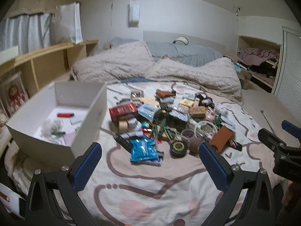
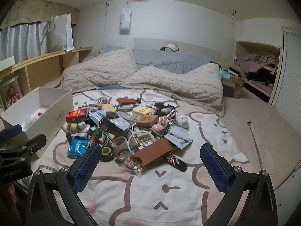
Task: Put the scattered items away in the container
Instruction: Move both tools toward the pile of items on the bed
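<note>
White box at the bed's left edge, a heap of small items beside it, both grippers spread and empty.

The white box [image 1: 56, 116] sits on the patterned sheet [image 1: 150, 188], its long axis running away from the cameras; a red item [image 1: 64, 115] lies inside. Just right of it lies the pile [image 2: 128, 128]: blue packet [image 1: 144, 149], red carton [image 2: 77, 115], brown pouch [image 2: 154, 152], round black tin [image 1: 178, 147]. Fluffy blankets [image 2: 143, 77] lie beyond. Left gripper [image 1: 150, 169] and right gripper [image 2: 150, 167] hover before the pile, fingers released, holding nothing.
</note>
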Demonstrator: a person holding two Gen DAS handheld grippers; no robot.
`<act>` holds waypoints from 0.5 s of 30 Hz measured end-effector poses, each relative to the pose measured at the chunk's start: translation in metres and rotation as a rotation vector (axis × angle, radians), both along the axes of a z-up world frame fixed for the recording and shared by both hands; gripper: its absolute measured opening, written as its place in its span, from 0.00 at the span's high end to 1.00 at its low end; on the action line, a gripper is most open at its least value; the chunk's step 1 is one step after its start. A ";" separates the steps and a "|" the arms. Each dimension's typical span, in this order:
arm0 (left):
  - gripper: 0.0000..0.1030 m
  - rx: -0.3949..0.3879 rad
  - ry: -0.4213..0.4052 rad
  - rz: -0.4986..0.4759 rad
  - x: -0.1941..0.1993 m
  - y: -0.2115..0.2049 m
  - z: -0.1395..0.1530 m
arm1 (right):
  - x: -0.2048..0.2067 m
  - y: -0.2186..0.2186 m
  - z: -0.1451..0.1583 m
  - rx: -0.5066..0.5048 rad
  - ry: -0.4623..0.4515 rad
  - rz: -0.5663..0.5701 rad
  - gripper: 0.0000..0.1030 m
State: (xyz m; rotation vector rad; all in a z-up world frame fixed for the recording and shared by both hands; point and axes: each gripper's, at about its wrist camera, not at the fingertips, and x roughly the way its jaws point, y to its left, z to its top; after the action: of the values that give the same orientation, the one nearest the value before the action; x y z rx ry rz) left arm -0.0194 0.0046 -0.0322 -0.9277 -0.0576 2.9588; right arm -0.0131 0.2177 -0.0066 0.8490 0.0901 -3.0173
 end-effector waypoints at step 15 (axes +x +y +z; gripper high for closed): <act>0.00 0.033 -0.154 0.016 -0.031 0.000 -0.057 | -0.042 0.013 -0.062 -0.018 -0.165 -0.014 0.00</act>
State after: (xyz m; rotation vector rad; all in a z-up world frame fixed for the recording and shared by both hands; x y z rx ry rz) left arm -0.0506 0.0045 -0.0895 -1.1544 -0.1189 2.8848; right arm -0.0547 0.2311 -0.0685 1.0966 0.0566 -2.9414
